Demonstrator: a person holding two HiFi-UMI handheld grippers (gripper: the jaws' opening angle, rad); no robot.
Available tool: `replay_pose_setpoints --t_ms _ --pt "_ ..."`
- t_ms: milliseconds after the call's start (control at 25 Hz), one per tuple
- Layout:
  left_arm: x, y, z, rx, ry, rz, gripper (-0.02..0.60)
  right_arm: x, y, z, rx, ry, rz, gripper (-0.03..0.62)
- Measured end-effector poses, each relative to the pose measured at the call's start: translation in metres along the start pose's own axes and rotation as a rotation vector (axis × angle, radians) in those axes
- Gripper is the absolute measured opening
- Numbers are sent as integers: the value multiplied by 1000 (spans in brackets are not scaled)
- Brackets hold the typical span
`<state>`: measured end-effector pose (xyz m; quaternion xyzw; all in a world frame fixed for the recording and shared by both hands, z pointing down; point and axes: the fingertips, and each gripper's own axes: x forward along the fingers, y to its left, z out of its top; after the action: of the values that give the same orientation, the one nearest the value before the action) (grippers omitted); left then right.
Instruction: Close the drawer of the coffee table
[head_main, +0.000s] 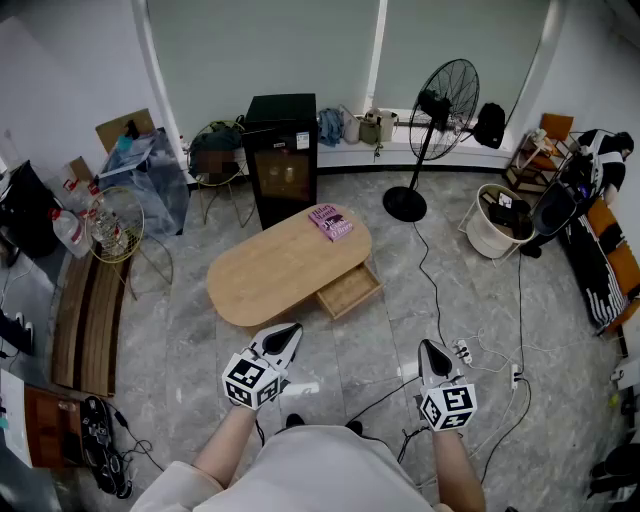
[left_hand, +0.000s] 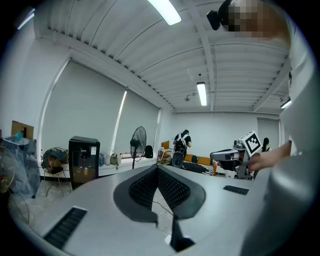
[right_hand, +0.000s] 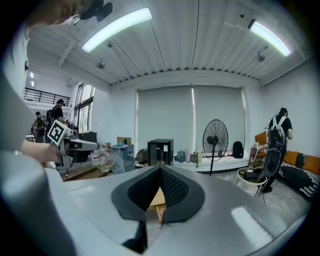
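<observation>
Bench (head_main: 80, 320): long wooden slats, out at 9 o'clock of the table, well apart from it.
Wire chair (head_main: 120, 230): round and see-through, at 10 o'clock of the table.
Left gripper (head_main: 283, 338): jaws pressed together with nothing between them. It hangs at 6 o'clock of the table, nose toward the near edge.
Coffee table (head_main: 275, 270): oval wooden top, mid-floor.
Black cabinet (head_main: 282, 150): stands just behind the table at 12 o'clock.
Book (head_main: 331, 221): pinkish, flat on the table's 1 o'clock end.
Drawer (head_main: 350, 289): here's the one to watch. It is pulled out of the table's 4 o'clock side, front panel facing the person, and sits beyond and between the two grippers.
Fan (head_main: 435, 110): tall pedestal fan at 2 o'clock of the table.
Right gripper (head_main: 432, 352): jaws closed tight, holding nothing, at 5 o'clock of the drawer.
Cables (head_main: 432, 290): black leads snake over the floor from the fan base down past the drawer's 3 o'clock side.
Power strip (head_main: 462, 352): white, on the floor at the right gripper's 3 o'clock.
White tub (head_main: 497, 228): at 3 o'clock of the table, well apart.
</observation>
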<state>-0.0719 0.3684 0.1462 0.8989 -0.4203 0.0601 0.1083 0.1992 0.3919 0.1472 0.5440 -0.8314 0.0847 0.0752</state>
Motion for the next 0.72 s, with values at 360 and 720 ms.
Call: replay_pose_setpoints --t_ms 360,720 --pt "-5 3 -3 -7 5 -5 5 0 7 1 -3 1 -9 11" --pt "-23 17 -8 -7 15 -15 5 5 30 1 10 7 -23 11"
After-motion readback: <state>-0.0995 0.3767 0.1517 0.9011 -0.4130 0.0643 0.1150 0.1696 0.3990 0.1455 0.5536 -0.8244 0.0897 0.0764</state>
